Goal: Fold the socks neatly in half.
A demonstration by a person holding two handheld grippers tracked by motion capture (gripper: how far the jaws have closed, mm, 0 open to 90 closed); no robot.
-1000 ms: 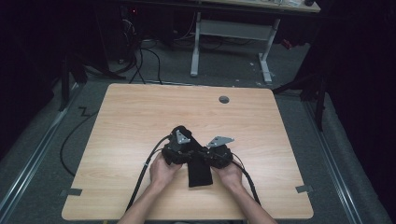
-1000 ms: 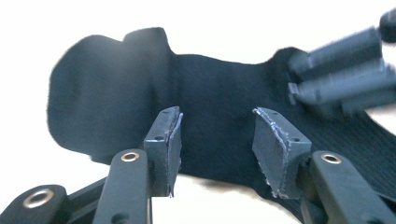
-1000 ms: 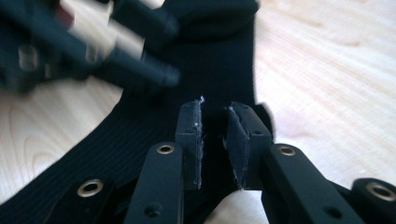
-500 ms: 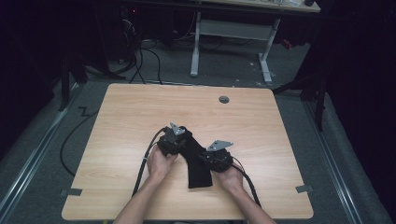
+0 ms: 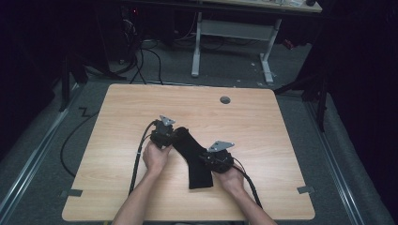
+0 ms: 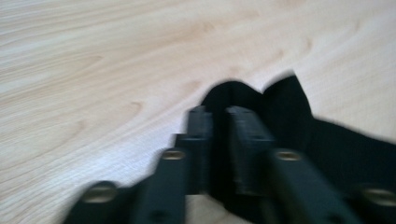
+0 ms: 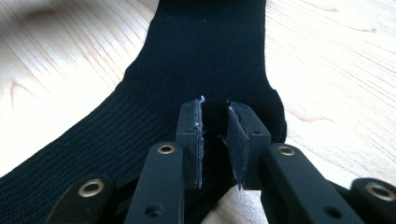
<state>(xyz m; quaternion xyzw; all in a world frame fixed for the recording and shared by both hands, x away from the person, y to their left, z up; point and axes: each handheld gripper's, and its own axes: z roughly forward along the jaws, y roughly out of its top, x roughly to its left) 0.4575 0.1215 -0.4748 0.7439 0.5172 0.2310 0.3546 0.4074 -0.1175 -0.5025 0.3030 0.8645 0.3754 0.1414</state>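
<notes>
- Black sock (image 5: 193, 157) lies flat near the middle of the tabletop (image 5: 263, 131), bent at the heel, its long axis running from upper left to lower right.
- Left tool (image 5: 165, 133) is clenched on the sock's far end (image 6: 243, 100).
- Right tool (image 5: 217, 157) grips a fold of cloth at the heel bend (image 7: 212, 130), jaws nearly closed.
- Each hand holds its own end, so neither is nearer.
- Open wood lies on all sides; the tabletop's edges are well apart from the sock.

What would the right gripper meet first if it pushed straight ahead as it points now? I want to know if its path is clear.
The right gripper already pinches the black sock at the heel; straight ahead lies more sock, then bare table.
</notes>
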